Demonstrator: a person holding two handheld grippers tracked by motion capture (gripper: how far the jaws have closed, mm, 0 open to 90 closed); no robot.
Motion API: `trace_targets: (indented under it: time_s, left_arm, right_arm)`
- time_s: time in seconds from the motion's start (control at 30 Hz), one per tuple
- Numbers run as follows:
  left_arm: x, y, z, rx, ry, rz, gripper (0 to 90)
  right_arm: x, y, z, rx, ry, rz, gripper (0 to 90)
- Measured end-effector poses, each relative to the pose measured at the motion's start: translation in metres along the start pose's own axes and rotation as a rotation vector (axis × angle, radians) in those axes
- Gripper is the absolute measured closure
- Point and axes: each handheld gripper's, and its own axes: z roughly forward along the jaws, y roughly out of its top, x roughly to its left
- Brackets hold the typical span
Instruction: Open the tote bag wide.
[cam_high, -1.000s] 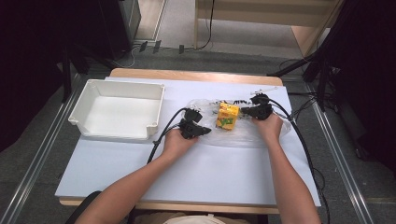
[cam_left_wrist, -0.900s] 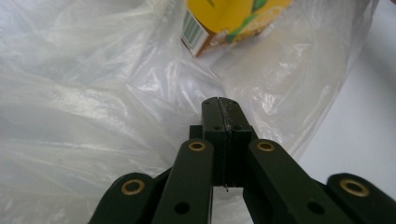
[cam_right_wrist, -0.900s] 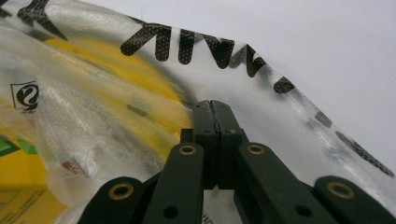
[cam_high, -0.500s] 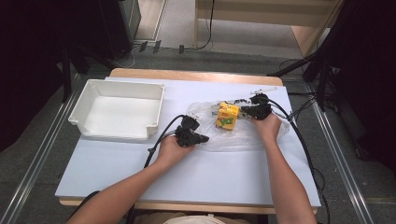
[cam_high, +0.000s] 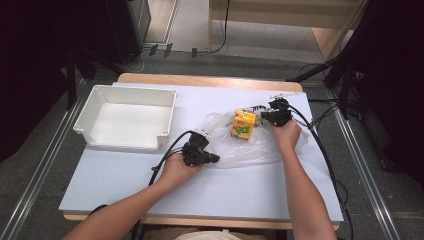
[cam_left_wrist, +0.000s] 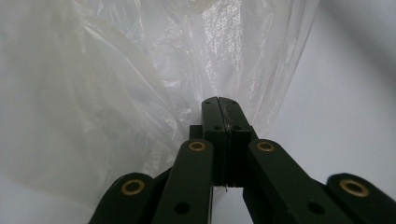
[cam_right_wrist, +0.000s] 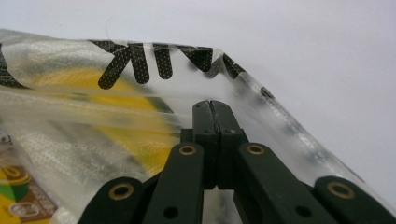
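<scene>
My left gripper (cam_high: 212, 159) is clenching its fingers on the thin clear plastic bag (cam_high: 250, 150) lying on the white worktop (cam_high: 150, 175). My right gripper (cam_high: 265, 116) is pinching the bag's far edge, just beside the yellow juice carton (cam_high: 243, 123) inside it.

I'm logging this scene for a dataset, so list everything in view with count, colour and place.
plastic bag: one, clear, crumpled on the table between the two grippers.
carton: one, yellow with green print, at the bag's far part beside the right gripper; whether it is fully inside the bag is unclear.
tray: one, white, on the table's left side.
table: one, white top with a wooden edge.
left gripper: one, black, jaws together, shut on the plastic bag at its near left edge.
right gripper: one, black, jaws together on the bag's film next to the carton.
cables: black, trailing from each gripper.
forearms: two, coming in from the bottom.
</scene>
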Motion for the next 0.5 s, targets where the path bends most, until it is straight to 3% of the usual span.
trace_targets:
  time_s: [0.1, 0.17, 0.23, 0.5]
  left_arm:
    - [0.001, 0.001, 0.0, -0.005, -0.011, -0.014, 90.0]
    - [0.001, 0.002, -0.001, -0.014, -0.013, -0.006, 90.0]
    - [0.001, 0.006, -0.005, -0.03, -0.02, -0.009, 90.0]
    - [-0.004, 0.027, -0.025, -0.096, -0.018, 0.009, 90.0]
  right_arm:
    - [0.002, 0.001, 0.001, -0.003, -0.039, -0.013, 90.0]
    - [0.003, 0.001, 0.001, 0.0, -0.041, -0.002, 90.0]
    - [0.003, 0.002, -0.002, 0.02, -0.018, 0.025, 90.0]
    - [0.009, 0.005, -0.029, -0.041, 0.056, -0.011, 90.0]
